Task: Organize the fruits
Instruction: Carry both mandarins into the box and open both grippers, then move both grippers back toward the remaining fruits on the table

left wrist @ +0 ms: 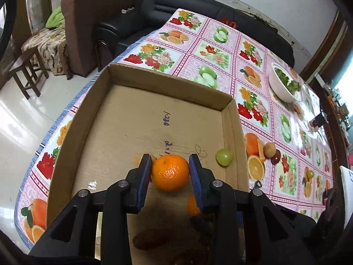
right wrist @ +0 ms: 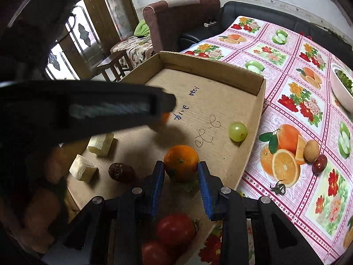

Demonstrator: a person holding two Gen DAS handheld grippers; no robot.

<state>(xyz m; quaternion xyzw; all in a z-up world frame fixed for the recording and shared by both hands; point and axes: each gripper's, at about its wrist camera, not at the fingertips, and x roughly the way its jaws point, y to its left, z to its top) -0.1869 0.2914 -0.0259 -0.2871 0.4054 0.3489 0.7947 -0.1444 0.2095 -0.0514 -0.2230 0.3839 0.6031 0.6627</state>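
Note:
My left gripper [left wrist: 169,167] is shut on an orange tangerine [left wrist: 170,172], held over the floor of a shallow cardboard box [left wrist: 167,86]. In the right wrist view that gripper's finger crosses from the left, with the fruit peeking out at its tip. A second tangerine [right wrist: 181,162] sits between the blue pads [right wrist: 204,190] of my right gripper [right wrist: 181,172], which is shut on it low in the box [right wrist: 253,145]. A green grape [right wrist: 237,131] [left wrist: 224,156] lies by the box's right wall. A brown round fruit [right wrist: 311,147] and a red one [right wrist: 320,163] rest on the cloth outside.
The box also holds a dark date [right wrist: 121,172], two pale cut chunks [right wrist: 101,141] [right wrist: 83,171] and red tomatoes [right wrist: 175,229]. A white bowl of greens [left wrist: 284,84] stands far right on the fruit-print tablecloth [left wrist: 220,50]. Sofas and a stool stand beyond the table's far edge.

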